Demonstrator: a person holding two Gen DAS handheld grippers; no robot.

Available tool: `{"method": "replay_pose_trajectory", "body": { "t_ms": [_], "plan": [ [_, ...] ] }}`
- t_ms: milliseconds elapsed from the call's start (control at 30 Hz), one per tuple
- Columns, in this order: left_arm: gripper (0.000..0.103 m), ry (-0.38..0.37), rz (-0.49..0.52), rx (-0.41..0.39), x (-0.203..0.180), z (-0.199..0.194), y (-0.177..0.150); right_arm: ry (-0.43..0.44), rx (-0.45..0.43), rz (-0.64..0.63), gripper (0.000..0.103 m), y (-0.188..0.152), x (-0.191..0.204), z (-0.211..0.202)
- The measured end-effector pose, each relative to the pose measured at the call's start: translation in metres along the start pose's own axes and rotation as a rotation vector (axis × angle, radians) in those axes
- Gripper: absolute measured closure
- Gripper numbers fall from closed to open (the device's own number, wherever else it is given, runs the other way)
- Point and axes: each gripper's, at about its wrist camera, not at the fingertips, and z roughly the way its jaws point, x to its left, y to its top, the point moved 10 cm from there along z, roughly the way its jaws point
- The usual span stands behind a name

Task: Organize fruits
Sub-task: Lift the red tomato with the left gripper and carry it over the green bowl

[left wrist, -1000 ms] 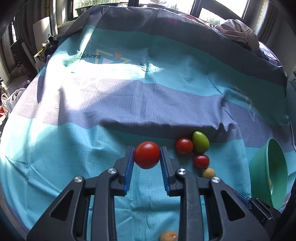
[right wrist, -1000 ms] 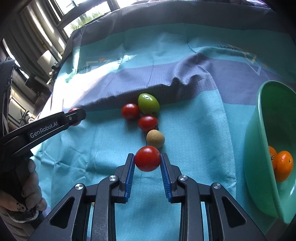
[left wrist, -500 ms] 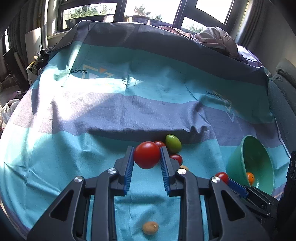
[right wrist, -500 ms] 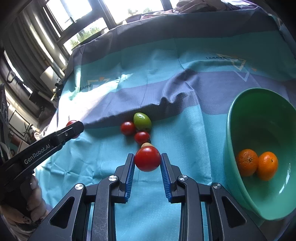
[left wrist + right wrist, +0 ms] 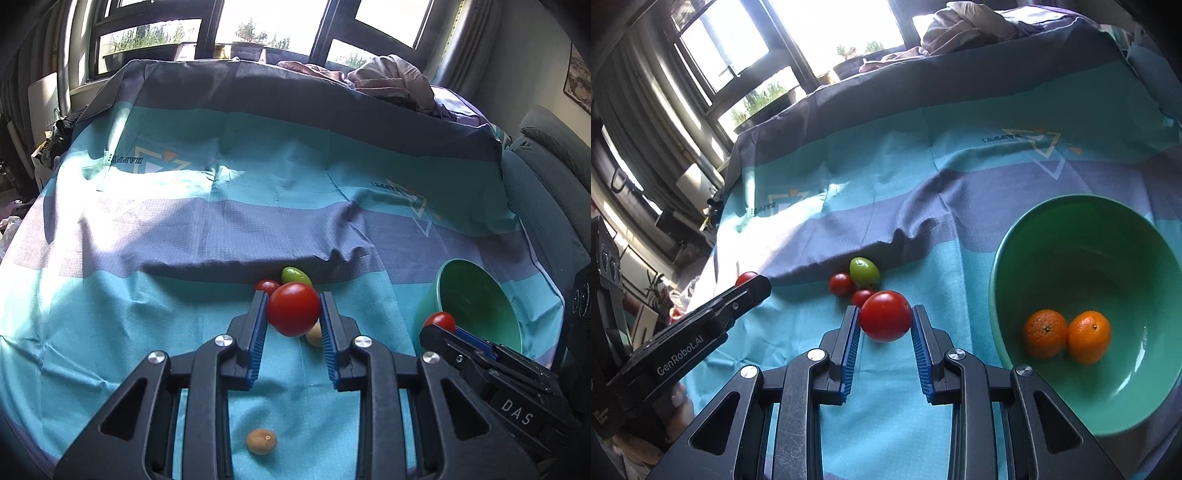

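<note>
Left gripper (image 5: 293,314): your black two-finger tool with blue ribbed pads is closed on a round red tomato (image 5: 293,308), pads pressed to its two sides; pinched at its widest, so it should not roll out.
Left tomato's place: held clear above the teal and grey striped cloth (image 5: 184,229), carried rather than resting.
Loose brown fruit: one small round tan fruit (image 5: 261,440) lies on the cloth just below your left tool, and another tan one (image 5: 314,335) peeks out beside the right pad; both are not yet collected.
Middle cluster: a green oval fruit (image 5: 864,272) and two small red tomatoes (image 5: 841,284) lie close together at the fold in the cloth; the crease likely stops them rolling.
Right gripper (image 5: 885,320): your second black tool, same blue pads, is clamped on a second round red tomato (image 5: 885,315), gripped across its middle and lifted off the cloth.
Green bowl (image 5: 1052,210): the round green plastic bowl sits to the right, already holding two oranges (image 5: 1046,333) against its near wall.
Judgement: both tomatoes look bound for that bowl; the right one is much nearer to it.
</note>
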Motion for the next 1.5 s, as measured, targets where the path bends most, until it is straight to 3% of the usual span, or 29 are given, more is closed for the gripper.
{"method": "replay_pose_trajectory", "body": {
  "t_ms": [700, 1500],
  "plan": [
    [0.075, -0.078, 0.061, 0.000, -0.043, -0.006, -0.008, -0.011, -0.094, 0.077, 0.073, 0.017, -0.033, -0.038],
    [0.075, -0.120, 0.154, -0.013, -0.120, -0.002, -0.013, -0.037, -0.183, 0.204, 0.073, 0.025, -0.091, -0.074]
  ]
}}
